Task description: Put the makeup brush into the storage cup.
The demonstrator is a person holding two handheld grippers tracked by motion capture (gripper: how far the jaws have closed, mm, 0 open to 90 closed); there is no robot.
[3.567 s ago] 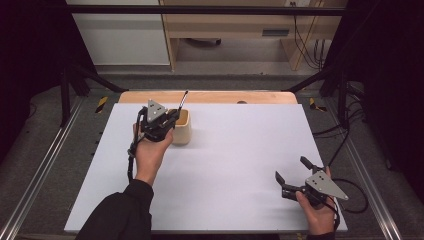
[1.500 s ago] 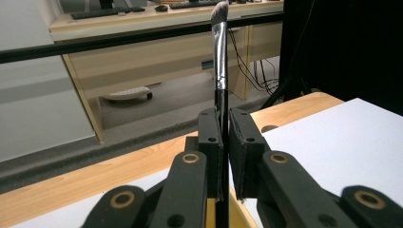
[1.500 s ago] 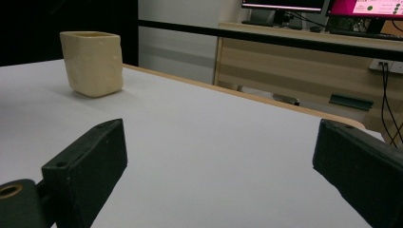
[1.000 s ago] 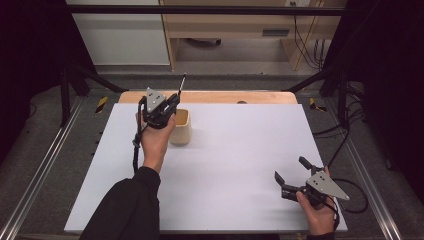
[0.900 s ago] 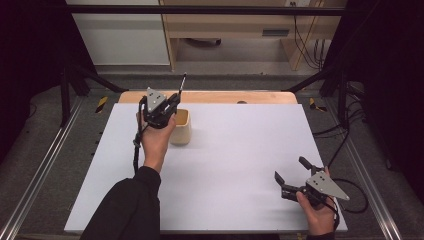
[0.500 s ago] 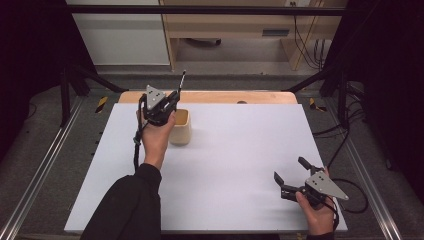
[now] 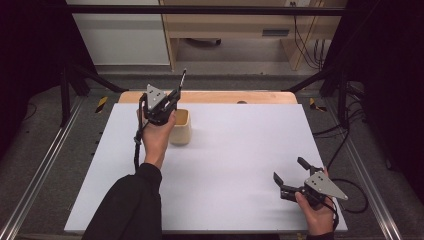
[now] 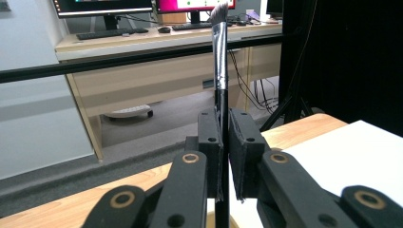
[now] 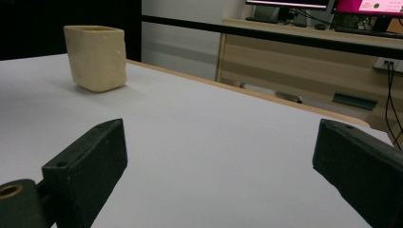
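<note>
A slim black-handled brush (image 8: 219,71) with a silver ferrule stands upright above a cream square cup (image 7: 180,127) near the counter's far edge.

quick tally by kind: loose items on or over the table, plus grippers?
Brush: 1, the makeup brush, clamped in the left gripper
Cup: 1, the cream cup
Grippers: 2, counting the open right gripper
Total: 4

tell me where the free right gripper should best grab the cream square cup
Probably across two opposite flat walls near the rim of the cream square cup, coming from its open right side: it stands upright, and the left gripper, holding the thin black brush, crowds its left.
</note>
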